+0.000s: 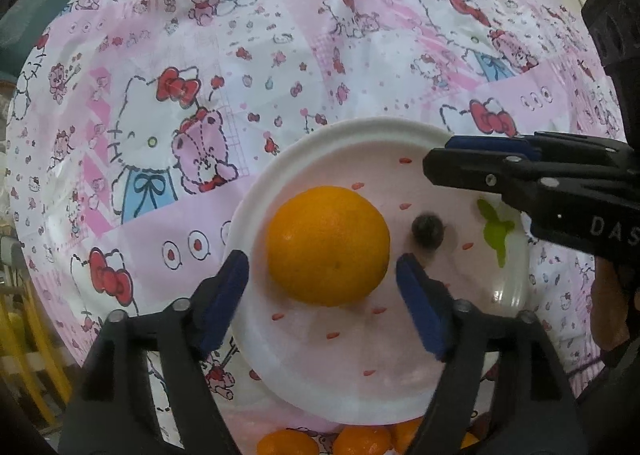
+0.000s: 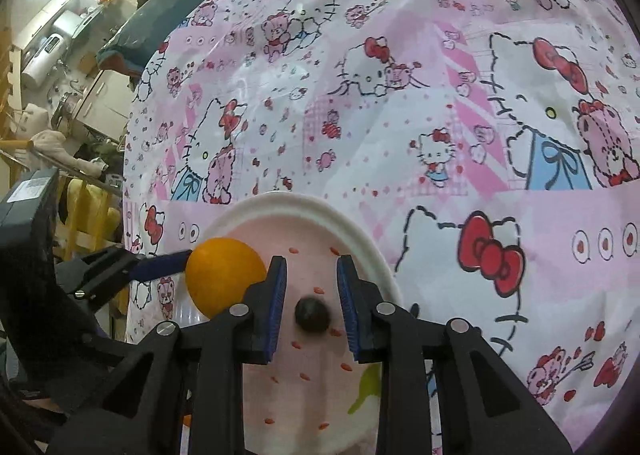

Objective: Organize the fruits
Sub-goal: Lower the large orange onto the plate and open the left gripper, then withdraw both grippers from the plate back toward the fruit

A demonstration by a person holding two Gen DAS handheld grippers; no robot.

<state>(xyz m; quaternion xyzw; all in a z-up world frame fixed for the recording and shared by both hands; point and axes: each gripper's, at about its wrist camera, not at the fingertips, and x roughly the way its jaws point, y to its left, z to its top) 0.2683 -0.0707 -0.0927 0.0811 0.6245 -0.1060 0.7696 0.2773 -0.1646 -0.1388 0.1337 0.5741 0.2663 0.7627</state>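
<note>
The jaws of the left gripper [image 1: 322, 287] stand wide open on both sides of the round orange [image 1: 327, 245] without touching it, and the jaws of the right gripper [image 2: 312, 303] stand a little open around the small dark fruit [image 2: 312, 314], both fruits lying on the white plate [image 1: 280, 355] low in the frame.

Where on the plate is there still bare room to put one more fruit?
On the plate, the near part below the orange is bare. The middle is crowded: the orange, the small dark fruit and both tongs, left and right. The tablecloth beyond the far rim is free.
</note>
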